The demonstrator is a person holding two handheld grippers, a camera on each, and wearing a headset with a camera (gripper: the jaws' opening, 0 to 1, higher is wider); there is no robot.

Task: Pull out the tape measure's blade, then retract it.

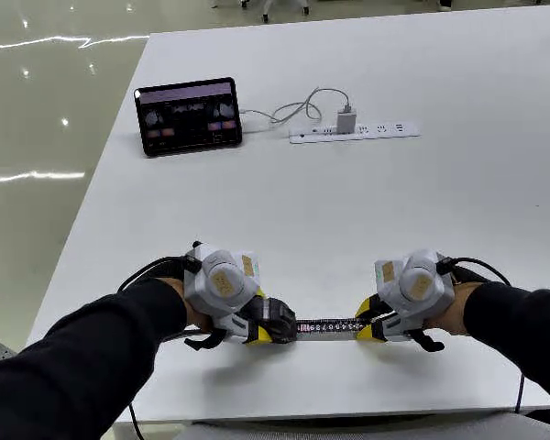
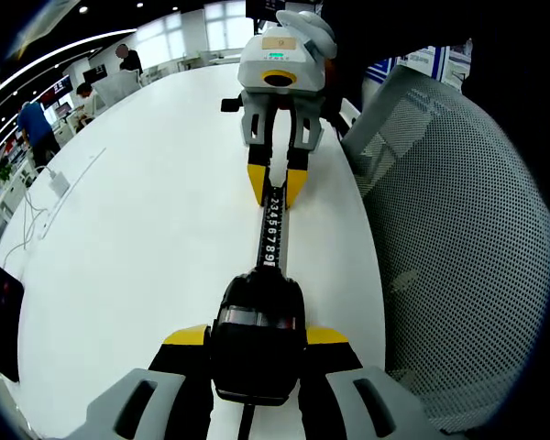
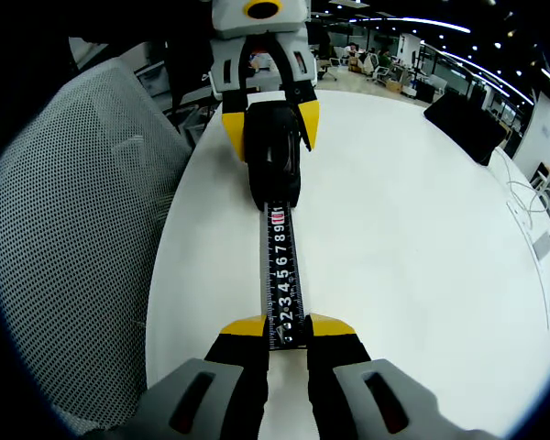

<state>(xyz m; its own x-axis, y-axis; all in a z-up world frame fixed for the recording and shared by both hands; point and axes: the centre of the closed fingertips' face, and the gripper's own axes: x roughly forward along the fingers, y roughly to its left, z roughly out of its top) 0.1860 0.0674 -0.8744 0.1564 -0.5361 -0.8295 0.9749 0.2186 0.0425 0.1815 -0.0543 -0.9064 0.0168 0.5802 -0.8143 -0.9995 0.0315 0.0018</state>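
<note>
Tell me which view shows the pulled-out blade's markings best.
The right gripper view: the blade runs up the middle from the right gripper to the case, digits large and sharp. The left gripper view shows it shorter, digits smaller; the head view, a thin strip, digits too small to read.

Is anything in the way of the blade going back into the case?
Nothing visible. The blade runs straight over the table from the right gripper to the tape measure case held in the left gripper.

The blade (image 3: 279,275) bears white numerals 2 through 9.
</note>
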